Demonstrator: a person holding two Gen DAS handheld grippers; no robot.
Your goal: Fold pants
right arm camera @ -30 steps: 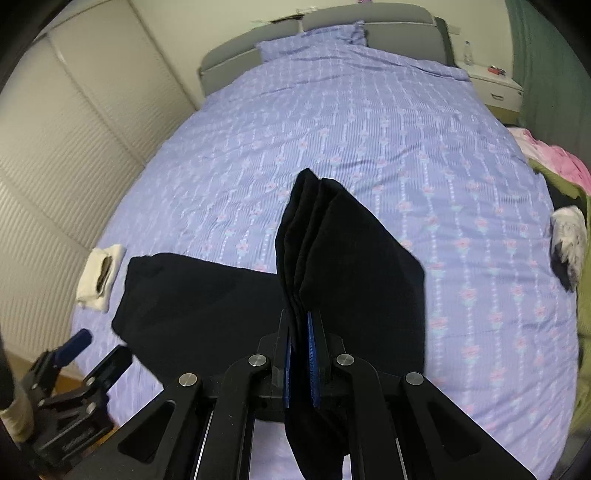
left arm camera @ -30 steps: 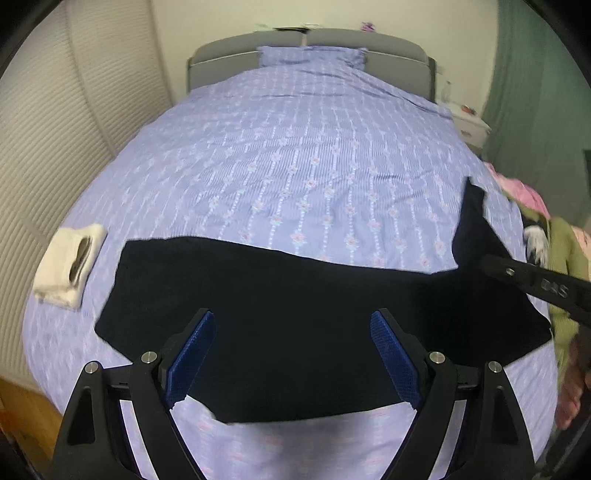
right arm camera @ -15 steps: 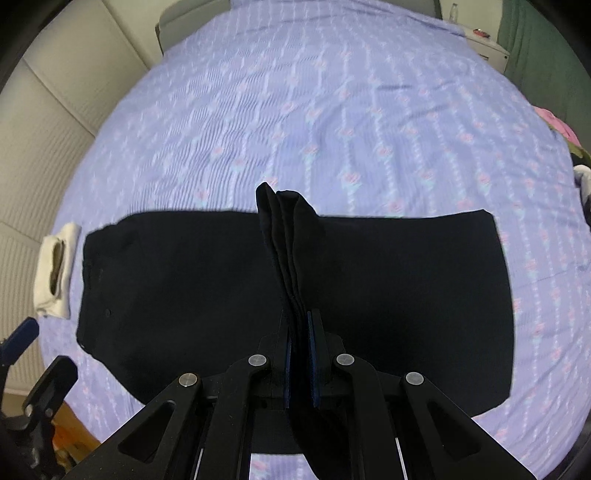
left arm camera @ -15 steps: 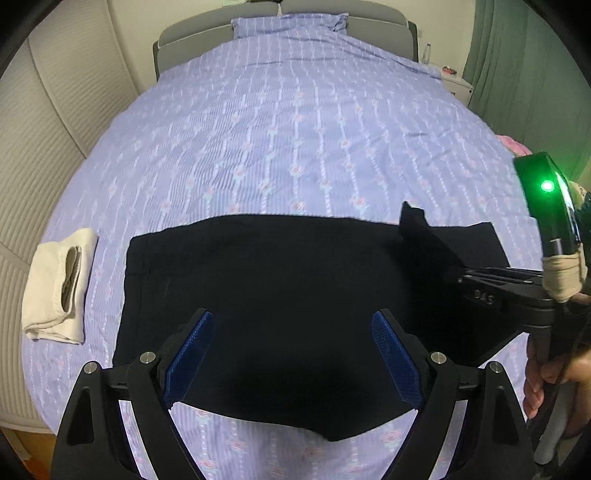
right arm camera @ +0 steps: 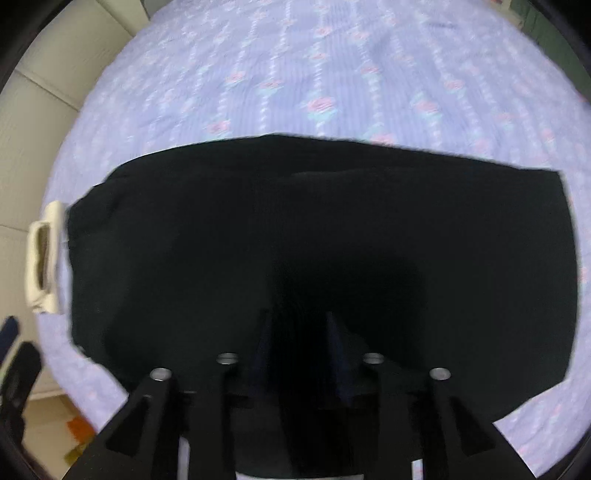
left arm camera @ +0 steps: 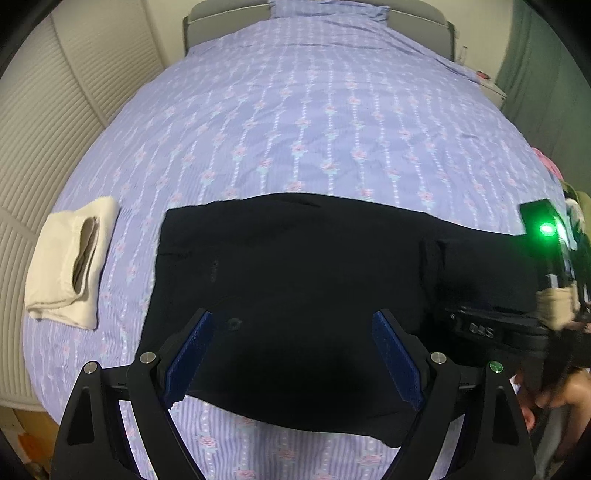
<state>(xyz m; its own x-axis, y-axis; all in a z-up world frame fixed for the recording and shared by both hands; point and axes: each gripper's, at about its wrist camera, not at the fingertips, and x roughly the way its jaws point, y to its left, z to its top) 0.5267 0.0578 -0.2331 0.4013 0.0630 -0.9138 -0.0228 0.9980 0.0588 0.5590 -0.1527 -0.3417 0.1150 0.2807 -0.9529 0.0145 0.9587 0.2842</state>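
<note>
Bed (left arm camera: 332,122) with purple floral cover, black pants (left arm camera: 295,280) lying folded flat.
Left tool (left arm camera: 291,354) wide open above pants, holding nothing; right tool (right arm camera: 299,347) parted over the cloth, blurry, grip unclear.

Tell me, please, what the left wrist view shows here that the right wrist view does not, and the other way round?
Only the left wrist view shows the headboard, the pillow, the green curtain, and the right gripper from the side, low against the pants with a green light lit on it. Only the right wrist view shows the right gripper's blue pads parted over the cloth. Both show the black pants lying flat on the purple bedspread and the folded cream cloth beside them.
</note>
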